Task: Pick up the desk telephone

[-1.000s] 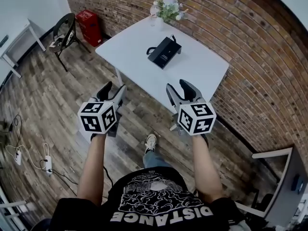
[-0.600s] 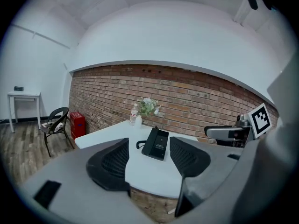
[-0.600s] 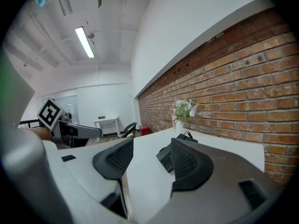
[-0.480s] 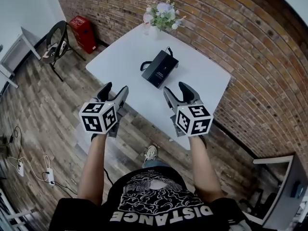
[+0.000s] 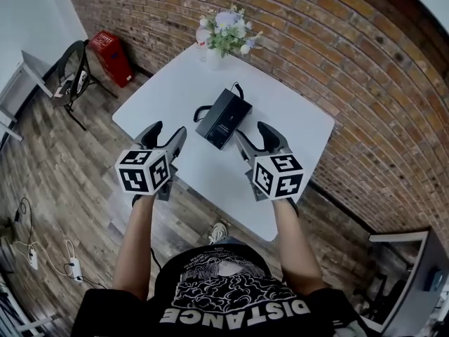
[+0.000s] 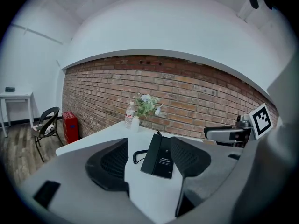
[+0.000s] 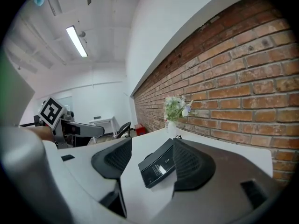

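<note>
The left gripper [image 5: 166, 132] had its jaws wide apart, having just been opening, and nothing was clamped between them. The right gripper [image 5: 256, 135] stood the same way: jaws spread, just opened further, touching nothing. Both were held over the near edge of the white table [image 5: 287, 111], side by side and pointing slightly downward.

The phone [image 5: 223, 118] lay flat on the table just beyond the two grippers and between them, apart from both. Each gripper view showed it through the gap between that gripper's jaws, farther off on the tabletop, with the pads clear of it. Its coiled cord [image 5: 203, 108] curled out on the left side.

A vase of flowers [image 5: 226, 32] stood at the table's far end, near the brick wall [image 5: 337, 41].

Only the left gripper view showed a clear bottle [image 6: 130, 115] just beside the vase, and the right gripper's marker cube at its right edge. Only the right gripper view showed a ceiling light [image 7: 76, 41], with the left gripper at its left. Only the head view showed the wood floor [image 5: 63, 167], a chair [image 5: 74, 76] and a red box [image 5: 111, 53] far to the left, and both forearms.
</note>
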